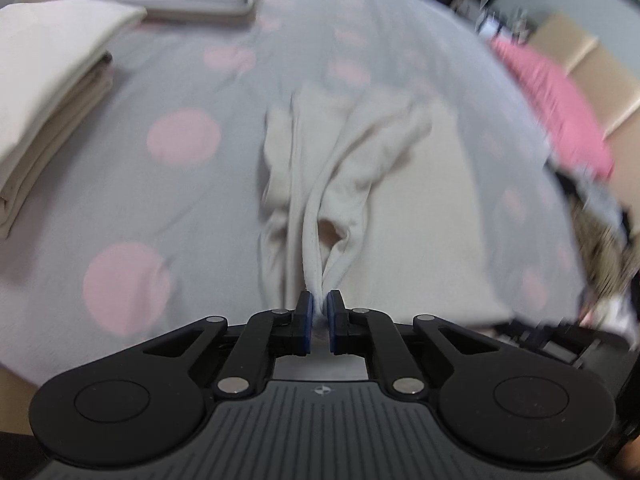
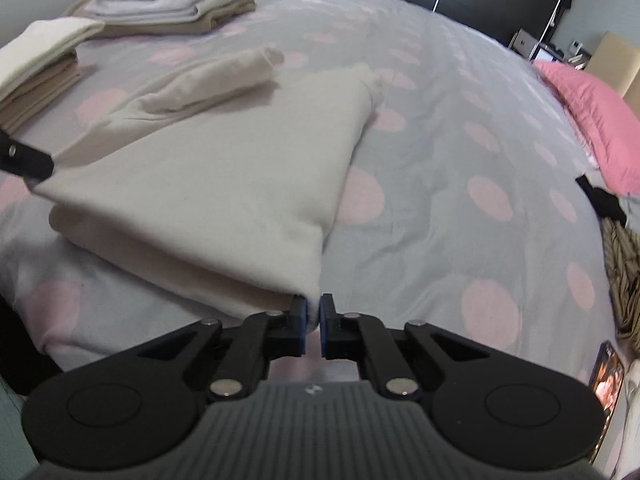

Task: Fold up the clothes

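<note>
A cream sweatshirt (image 2: pixel 208 176) lies partly folded on the grey bedspread with pink dots (image 2: pixel 460 160). My right gripper (image 2: pixel 314 312) is shut on its near right corner. In the left wrist view my left gripper (image 1: pixel 319 308) is shut on a bunched, hemmed edge of the same cream sweatshirt (image 1: pixel 340 152), which stretches away from the jaws. A black piece of the left gripper (image 2: pixel 28 162) shows at the left edge of the right wrist view, at the garment's other corner. One sleeve (image 2: pixel 216 80) lies folded across the garment's far side.
Two stacks of folded clothes sit at the far left: a beige and cream stack (image 2: pixel 40 64) and a white and beige stack (image 2: pixel 172 0). A pink pillow (image 2: pixel 592 108) lies at the right edge. Dark and striped garments (image 2: pixel 624 256) are heaped at the right.
</note>
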